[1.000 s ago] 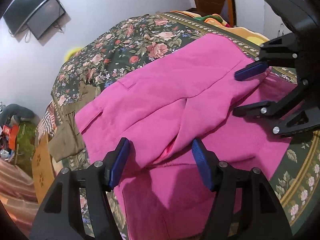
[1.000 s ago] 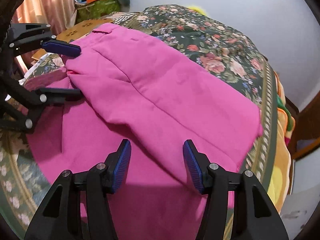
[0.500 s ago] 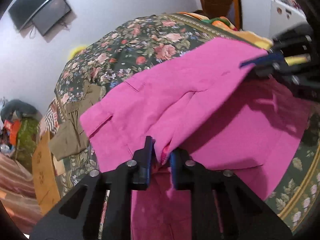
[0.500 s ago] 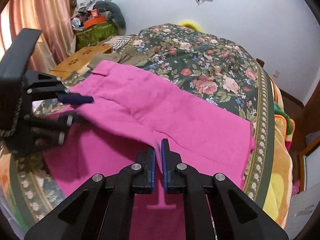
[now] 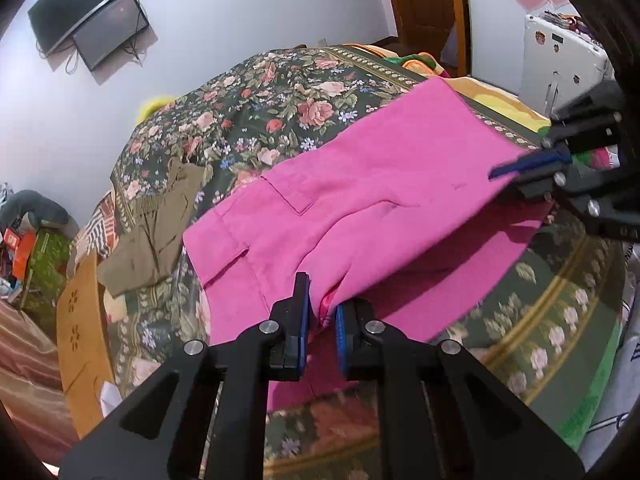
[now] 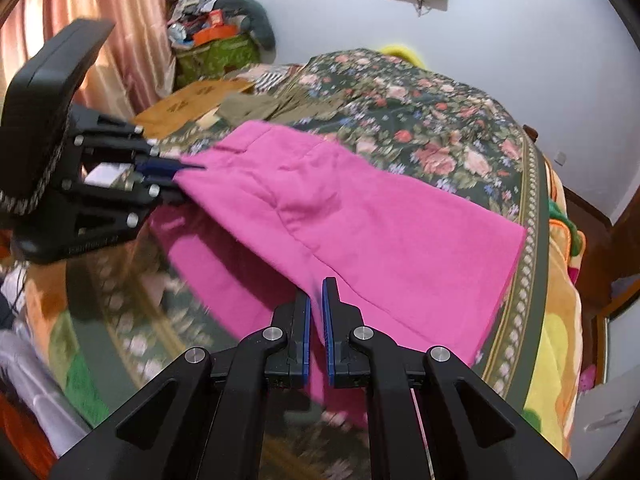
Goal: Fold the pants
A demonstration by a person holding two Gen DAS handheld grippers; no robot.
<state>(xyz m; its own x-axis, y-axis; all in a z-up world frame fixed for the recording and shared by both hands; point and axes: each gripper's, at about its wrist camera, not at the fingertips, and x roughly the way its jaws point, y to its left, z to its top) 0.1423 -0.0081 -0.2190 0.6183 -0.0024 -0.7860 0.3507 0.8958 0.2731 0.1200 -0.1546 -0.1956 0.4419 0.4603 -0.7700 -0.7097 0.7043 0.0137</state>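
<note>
Pink pants (image 5: 372,200) lie on a floral bedspread (image 5: 260,112), partly lifted along the near edge. My left gripper (image 5: 320,316) is shut on the pants' near edge by the crotch seam. My right gripper (image 6: 316,320) is shut on the pants' edge near the leg end. Each gripper shows in the other's view: the right one (image 5: 520,166) at right, the left one (image 6: 176,172) at left. The pants (image 6: 360,220) hang taut between them, with a lower layer sagging beneath.
Olive-brown pants (image 5: 160,216) lie on the bed beyond the pink ones. A wooden board (image 5: 80,332) stands at the bed's left side. A white appliance (image 5: 560,64) is at the right. Clutter and curtains (image 6: 100,20) are at far left.
Both grippers went from open to shut on the pants' edge, then lifted it and pulled back, raising the fabric off the bed.
</note>
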